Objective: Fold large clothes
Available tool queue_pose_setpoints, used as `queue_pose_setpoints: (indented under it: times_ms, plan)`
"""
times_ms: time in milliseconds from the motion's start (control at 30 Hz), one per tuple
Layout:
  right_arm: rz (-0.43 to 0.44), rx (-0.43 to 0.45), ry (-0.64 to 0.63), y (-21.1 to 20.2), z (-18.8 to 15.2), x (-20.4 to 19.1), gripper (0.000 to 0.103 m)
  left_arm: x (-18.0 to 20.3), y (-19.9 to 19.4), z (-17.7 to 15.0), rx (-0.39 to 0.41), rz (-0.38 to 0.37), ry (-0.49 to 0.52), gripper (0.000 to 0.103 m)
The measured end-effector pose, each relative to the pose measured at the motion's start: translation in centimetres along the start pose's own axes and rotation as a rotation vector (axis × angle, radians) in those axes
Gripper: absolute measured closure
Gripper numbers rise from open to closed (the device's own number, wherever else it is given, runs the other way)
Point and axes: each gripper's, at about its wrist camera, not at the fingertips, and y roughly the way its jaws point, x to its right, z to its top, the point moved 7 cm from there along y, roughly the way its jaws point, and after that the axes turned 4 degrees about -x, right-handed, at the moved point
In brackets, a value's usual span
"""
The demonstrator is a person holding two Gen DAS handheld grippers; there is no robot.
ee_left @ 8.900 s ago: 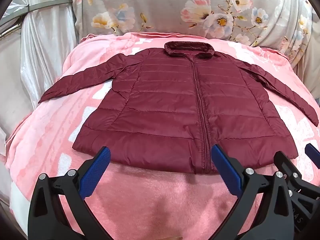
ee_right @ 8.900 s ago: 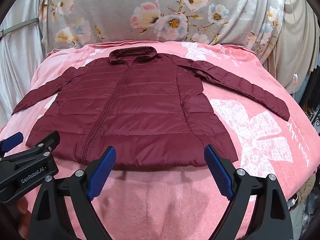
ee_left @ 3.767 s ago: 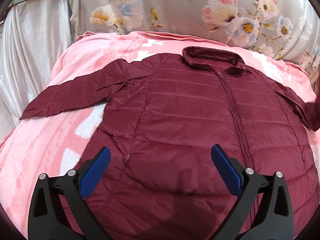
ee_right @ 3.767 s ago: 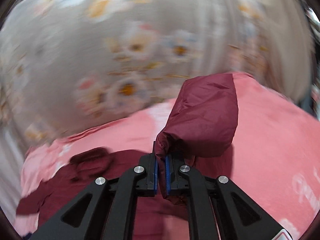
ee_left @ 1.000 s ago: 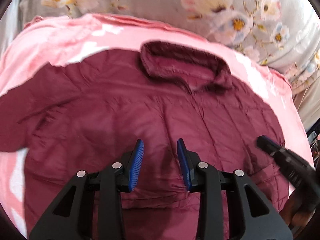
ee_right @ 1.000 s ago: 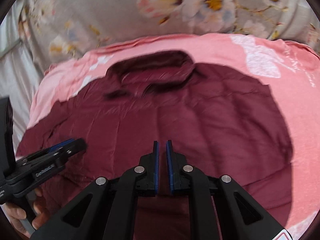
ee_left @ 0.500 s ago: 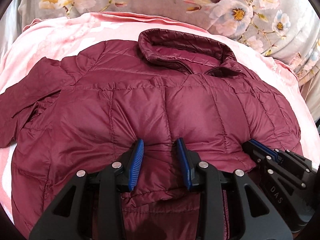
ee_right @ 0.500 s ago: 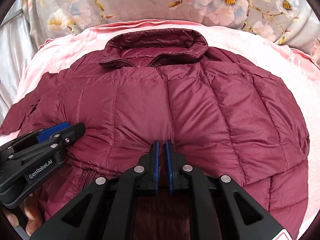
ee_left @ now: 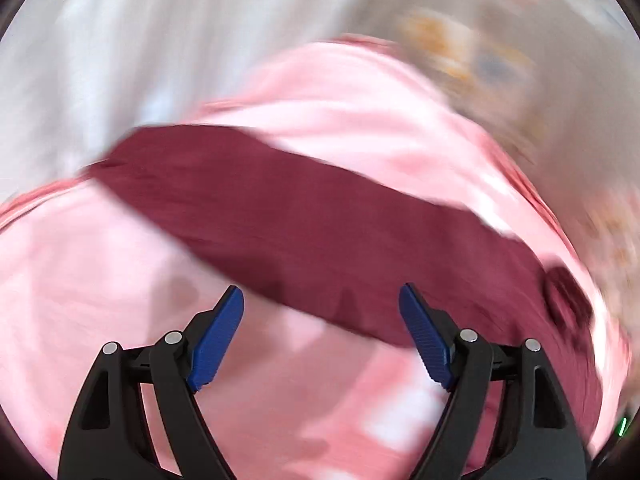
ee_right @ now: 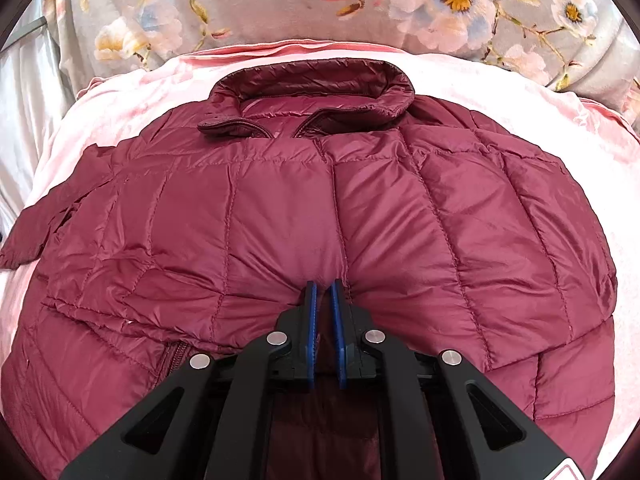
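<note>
Since half a second ago the left gripper has swung off the folded body of the dark red quilted puffer jacket to above its outstretched sleeve, its blue-padded jaws having just been opening, now spread wide with nothing between them. That jacket lies on the pink plush blanket, hem folded up just below its collar. At the folded edge the right gripper stays clenched on a pinch of fabric, and beyond the collar hangs a grey flowered cloth.
</note>
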Motion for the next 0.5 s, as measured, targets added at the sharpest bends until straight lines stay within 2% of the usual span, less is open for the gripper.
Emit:
queue_pose_setpoints:
  times_ms: [67,133,233,300,367,400,433,500]
  plan:
    - [-0.006,0.0,-0.004,0.0,0.0,0.0,0.093,-5.2,0.7,2.3,0.012,0.047,-0.126,0.026]
    - [-0.009,0.0,-0.008,0.0,0.0,0.1,0.093,-7.9,1.2,3.6,0.026,0.065,-0.179,0.026]
    - [-0.012,0.0,-0.009,0.0,0.0,0.1,0.093,-10.5,2.6,4.8,0.024,0.068,-0.239,0.026]
    - [-0.014,0.0,-0.01,0.0,0.0,0.2,0.093,-11.5,3.5,5.2,0.014,0.035,-0.279,0.028]
    - [-0.016,0.0,-0.011,0.0,0.0,0.1,0.093,-11.2,3.7,5.3,0.033,0.054,-0.275,0.039]
    - [-0.019,0.0,-0.012,0.0,0.0,0.1,0.093,-10.8,3.6,5.5,0.04,0.06,-0.25,0.056]
    - [-0.021,0.0,-0.013,0.0,0.0,0.1,0.093,-10.0,3.6,5.7,0.035,0.064,-0.214,0.078]
    - [-0.024,0.001,-0.013,0.1,0.0,0.1,0.093,-8.0,3.2,6.3,0.035,0.045,-0.162,0.096]
